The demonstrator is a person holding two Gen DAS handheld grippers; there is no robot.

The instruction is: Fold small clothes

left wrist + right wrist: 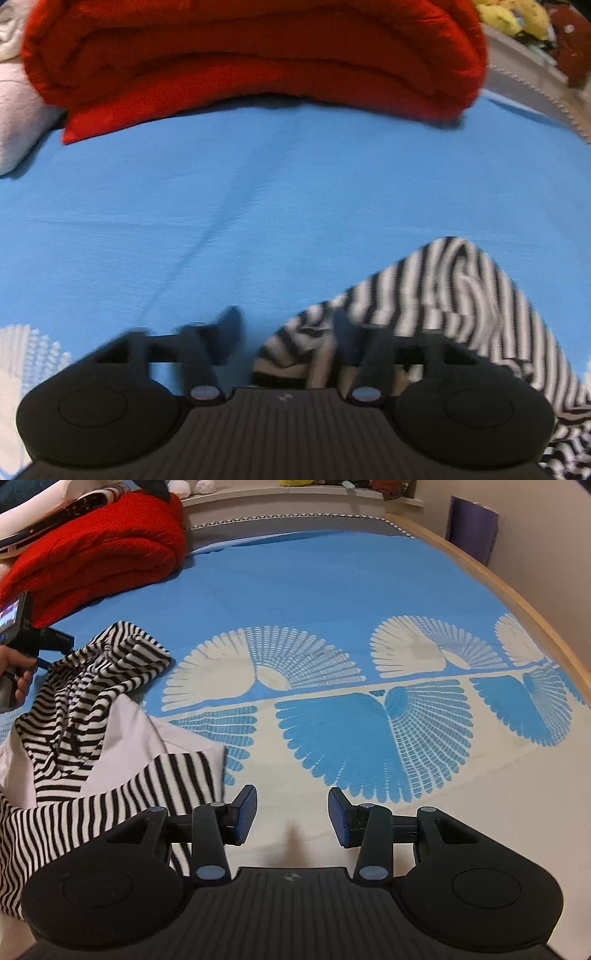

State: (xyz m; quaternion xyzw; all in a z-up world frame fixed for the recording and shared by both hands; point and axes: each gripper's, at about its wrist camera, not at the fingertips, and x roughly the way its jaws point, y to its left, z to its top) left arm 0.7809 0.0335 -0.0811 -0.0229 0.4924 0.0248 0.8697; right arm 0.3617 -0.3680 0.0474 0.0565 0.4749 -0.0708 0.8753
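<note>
Landmark: striped garment [92, 709], black-and-white, crumpled on the bed; every place below is given relative to it.
Right tool [292, 821]: nearest item in its own view, just to the right of the striped garment's near hem; fingers spread apart with nothing between them, over the pale patterned part of the sheet.
Left tool [284, 334]: at the striped garment's far left edge; picture blurred. Its right finger [345, 339] lies against the striped fabric and a fold sits in the gap, but whether the fingers pinch it cannot be told.
Striped garment, position: lower left of the right wrist view, lower right of the left wrist view [443, 295]; bunched, not flat.
White cloth [129, 738]: touching the striped garment, showing between its folds.
Hand [16, 672]: at the striped garment's left side, gripping the left tool's handle.
Bed sheet [332, 590]: blue with white fan motifs, under the striped garment and reaching beyond it.
Red blanket [103, 550]: folded, beyond the striped garment, apart from it.
Wooden bed frame [517, 598]: far right of the striped garment, edging the sheet.
Plush toys [513, 16]: furthest, beyond the red blanket.
</note>
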